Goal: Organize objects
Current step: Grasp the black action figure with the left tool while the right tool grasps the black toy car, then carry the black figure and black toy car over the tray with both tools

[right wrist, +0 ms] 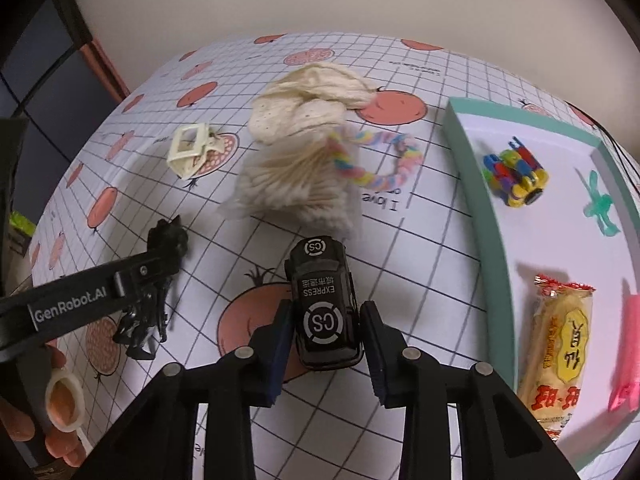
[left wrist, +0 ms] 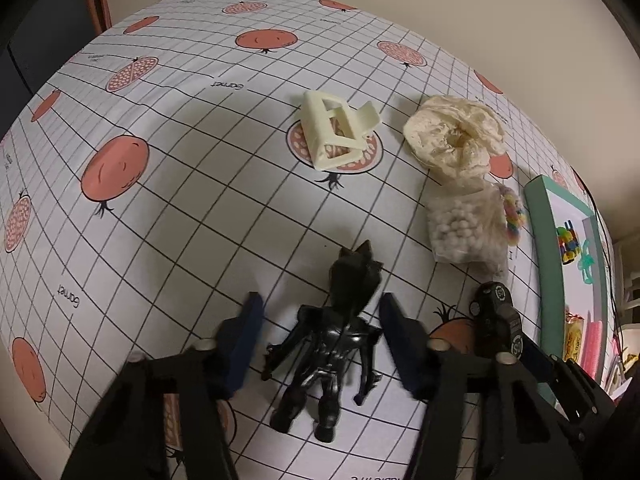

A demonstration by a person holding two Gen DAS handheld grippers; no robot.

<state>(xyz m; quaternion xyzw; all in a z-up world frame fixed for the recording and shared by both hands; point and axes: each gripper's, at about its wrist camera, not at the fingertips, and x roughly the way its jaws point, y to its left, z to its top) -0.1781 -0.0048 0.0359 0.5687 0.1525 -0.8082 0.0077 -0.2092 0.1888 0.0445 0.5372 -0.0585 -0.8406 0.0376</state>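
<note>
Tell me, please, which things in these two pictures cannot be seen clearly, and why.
- Black figure, right wrist view: its middle is hidden behind the left gripper's finger.
- Pink object in the tray, right wrist view: blurred and cut by the picture edge.
- Black toy car, left wrist view: mostly covered by the gripper fingers.
- Snack packet: print too small to read.

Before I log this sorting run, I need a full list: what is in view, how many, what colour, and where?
figure: 1, black, between the open left fingers
toy van: 1, black, between the right fingers
hair clip: 1, cream, far on the cloth
scrunchie: 1, cream, beside the clip
cotton swabs: 1 bag, white, mid cloth
braided loop: 1, pastel, by the bag
tray: 1, green-rimmed, right; holds block toy, snack pack
left claw: open
right claw: around the van
</note>
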